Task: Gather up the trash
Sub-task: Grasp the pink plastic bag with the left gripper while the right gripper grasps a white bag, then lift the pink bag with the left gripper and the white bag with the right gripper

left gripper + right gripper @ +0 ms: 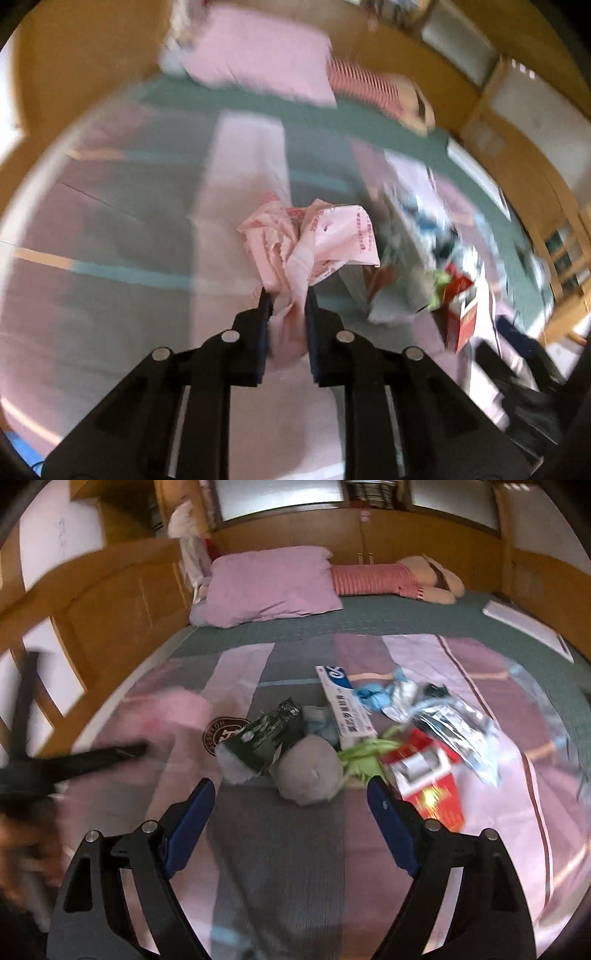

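My left gripper (287, 295) is shut on a crumpled pink plastic bag (314, 243) with red print and holds it above the bed. In the right wrist view the left gripper (140, 748) shows blurred at the left with the pink bag (177, 710) beside it. My right gripper (291, 786) is open and empty, its jaws wide apart just short of a grey crumpled wad (308, 771). Behind the wad lie a dark green packet (264, 734), a white and blue box (345, 705), a red carton (428, 775), green wrapper scraps (365, 755), blue scraps (373, 694) and clear plastic bags (458, 731).
The trash lies on a bed with a pink and grey striped cover (280, 849). A pink pillow (273, 585) and a striped doll (391, 578) lie at the head. Wooden walls (107, 602) surround the bed. A white flat board (528, 627) lies at the right edge.
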Demonstrator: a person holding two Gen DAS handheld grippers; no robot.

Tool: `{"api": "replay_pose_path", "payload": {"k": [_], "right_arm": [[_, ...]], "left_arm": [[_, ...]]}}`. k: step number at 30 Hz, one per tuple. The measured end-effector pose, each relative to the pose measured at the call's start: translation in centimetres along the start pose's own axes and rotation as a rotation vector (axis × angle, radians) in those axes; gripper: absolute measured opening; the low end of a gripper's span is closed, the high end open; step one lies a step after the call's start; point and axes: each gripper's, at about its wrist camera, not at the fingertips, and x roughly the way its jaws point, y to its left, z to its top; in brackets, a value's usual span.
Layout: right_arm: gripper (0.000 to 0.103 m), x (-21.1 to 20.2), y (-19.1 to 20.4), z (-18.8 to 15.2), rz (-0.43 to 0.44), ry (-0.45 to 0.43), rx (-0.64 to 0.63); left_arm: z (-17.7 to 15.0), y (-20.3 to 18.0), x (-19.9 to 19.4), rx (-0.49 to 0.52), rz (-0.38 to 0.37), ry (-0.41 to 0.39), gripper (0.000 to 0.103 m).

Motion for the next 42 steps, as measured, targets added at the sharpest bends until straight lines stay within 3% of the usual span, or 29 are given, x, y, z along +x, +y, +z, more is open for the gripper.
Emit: {"api": "replay_pose_path", "payload": {"k": [2, 5, 7, 9, 10, 12, 15, 24, 28, 33, 34, 35, 36, 38, 39, 42], "right_arm": [[0.083, 2.0, 0.4, 0.2, -0.010, 0.021, -0.019], [0.083, 4.9, 0.7, 0.3, -0.027, 0.064, -0.035], [0.075, 6.7, 0.7, 0.4, -0.040, 0.101, -0.033], [0.045, 8.1, 0.7, 0.3, -0.047, 0.150, -0.025], [0.039, 8.4, 0.6, 0.2, -0.051, 0.163, -0.017], [0.015, 8.6, 0.5, 0.2, -0.039, 0.163, 0.012], [0.007, 7.2, 0.8, -0.2, -0.003, 0.156, 0.026], [0.006, -3.2, 3.5, -3.1, 0.143, 0.035, -0.015], [0.006, -3.0, 3.7, -4.7, 0.078, 0.125, -0.088], [0.007, -1.4, 2.1, -6.7, 0.072, 0.245, -0.036], [0.010, -1.2, 1.7, -6.8, 0.084, 0.255, -0.004], [0.020, -1.2, 1.5, -6.8, 0.090, 0.253, 0.008], [0.039, -1.1, 1.5, -6.8, 0.083, 0.247, 0.012], [0.058, -1.3, 1.5, -6.4, 0.034, 0.212, 0.004], [0.062, -1.3, 1.5, -6.3, 0.020, 0.201, -0.004], [0.063, 0.0, 2.1, -6.1, 0.000, 0.223, -0.049]], "left_arm": [[-0.5, 1.3, -2.3, -0.034, 0.008, -0.057, 0.018], [-0.8, 2.9, -3.3, -0.075, 0.000, -0.070, 0.018], [-0.8, 3.3, -3.2, -0.080, 0.013, -0.060, 0.018], [-0.8, 3.3, -2.9, -0.085, 0.020, -0.049, 0.018], [-0.7, 3.4, -2.8, -0.090, 0.016, -0.043, 0.018], [-0.8, 3.6, -2.7, -0.096, 0.013, -0.040, 0.018], [-0.7, 3.8, -2.7, -0.104, 0.011, -0.036, 0.018], [-1.5, 3.8, -3.3, -0.109, 0.016, -0.034, 0.018], [-2.8, 3.7, -3.1, -0.111, 0.012, 0.009, 0.018], [-3.7, 4.0, -2.8, -0.126, 0.000, 0.042, 0.018], [-3.7, 4.2, -2.9, -0.130, 0.002, 0.040, 0.018], [-3.7, 4.3, -2.9, -0.135, 0.003, 0.038, 0.018], [-3.7, 4.4, -3.0, -0.140, 0.003, 0.036, 0.018], [-3.7, 4.6, -3.1, -0.146, 0.003, 0.035, 0.018], [-3.8, 4.6, -3.1, -0.146, 0.002, 0.035, 0.018], [-3.7, 4.4, -3.1, -0.142, -0.001, 0.035, 0.019]]}}
